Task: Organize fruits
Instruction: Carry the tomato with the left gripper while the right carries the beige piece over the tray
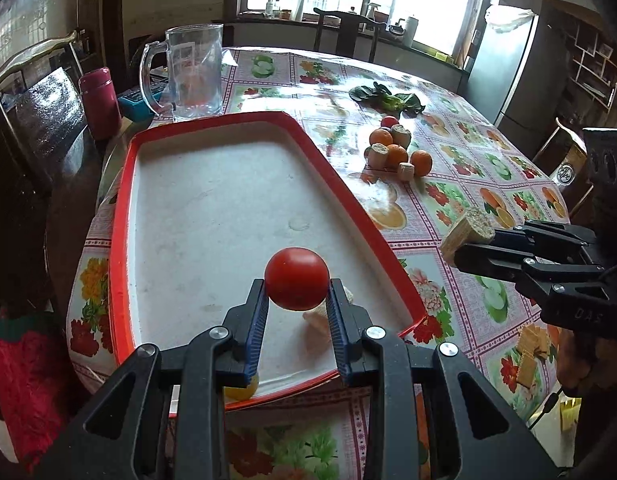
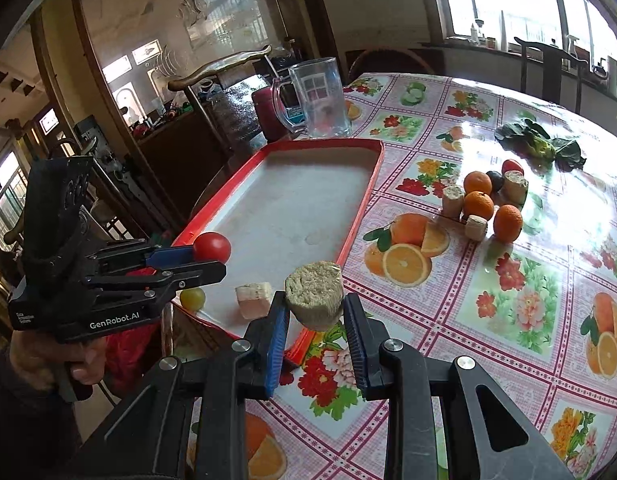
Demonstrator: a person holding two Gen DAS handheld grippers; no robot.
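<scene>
My left gripper (image 1: pixel 296 286) is shut on a red tomato (image 1: pixel 296 278) and holds it above the near end of the red-rimmed white tray (image 1: pixel 124 216); it also shows in the right wrist view (image 2: pixel 210 258). My right gripper (image 2: pixel 314 310) is shut on a beige corn-cob piece (image 2: pixel 314 294), held over the tray's near right rim (image 2: pixel 354 216). In the tray lie a pale cube piece (image 2: pixel 253 300) and a yellow-green fruit (image 2: pixel 192 298). On the table a cluster of three oranges (image 2: pixel 478 204), corn pieces (image 2: pixel 452 200), a tomato (image 2: pixel 512 167) and a dark fruit (image 2: pixel 495 180) remains.
A glass mug (image 1: pixel 190 74) stands past the tray's far end, with a magenta flask (image 1: pixel 100 102) to its left. Leafy greens (image 2: pixel 542 144) lie far right on the flowered tablecloth. Chairs ring the table.
</scene>
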